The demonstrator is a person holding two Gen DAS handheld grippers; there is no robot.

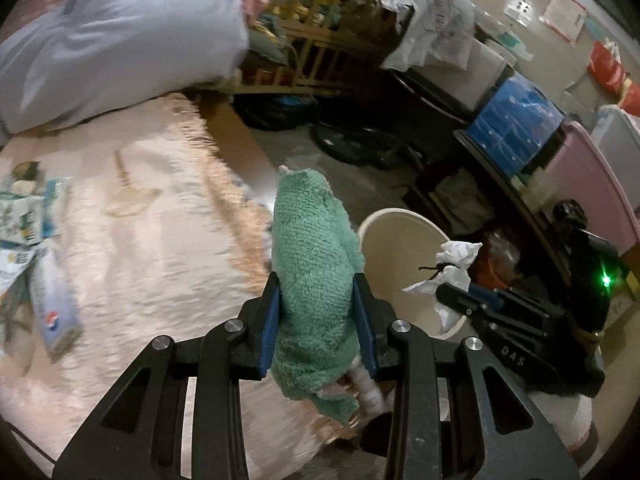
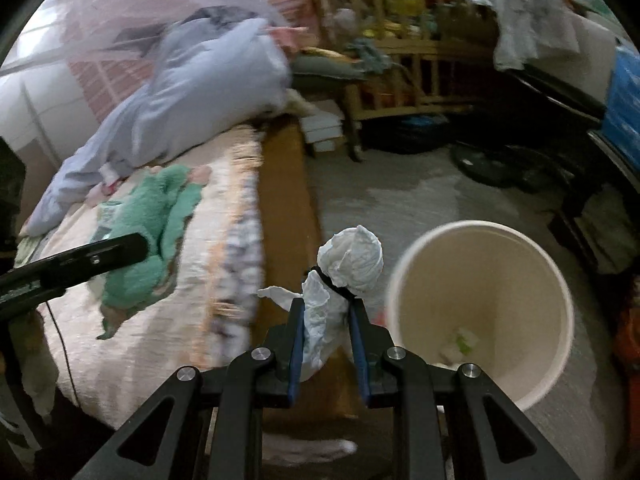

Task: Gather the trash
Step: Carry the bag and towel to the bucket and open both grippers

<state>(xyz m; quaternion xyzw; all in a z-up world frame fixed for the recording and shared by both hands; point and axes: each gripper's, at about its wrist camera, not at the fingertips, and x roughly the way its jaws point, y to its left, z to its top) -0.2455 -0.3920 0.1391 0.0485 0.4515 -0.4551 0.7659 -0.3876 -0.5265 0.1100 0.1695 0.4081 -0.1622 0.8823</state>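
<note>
In the left wrist view my left gripper point(image 1: 317, 284) is shut on a green fluffy cloth point(image 1: 312, 240), held over the bed's edge. Just right of it stands a cream waste bin point(image 1: 400, 236) on the floor. My right gripper point(image 1: 456, 294) carries a crumpled white paper wad point(image 1: 456, 258) tied with a black band over the bin's rim. In the right wrist view my right gripper point(image 2: 327, 306) is shut on that paper wad point(image 2: 350, 260), left of the waste bin point(image 2: 412, 272), which holds a few scraps point(image 2: 460, 340). The left gripper point(image 2: 132, 246) and green cloth point(image 2: 148, 220) hang over the bed.
The bed has a pink blanket point(image 1: 152, 248) and a pale blue duvet point(image 1: 120, 40). Wrappers point(image 1: 24, 208) and a Pepsi label point(image 1: 56, 312) lie at its left. A wooden rack point(image 1: 320, 40), a blue box point(image 1: 512, 120) and a pink tub point(image 1: 592, 184) crowd the floor's far side.
</note>
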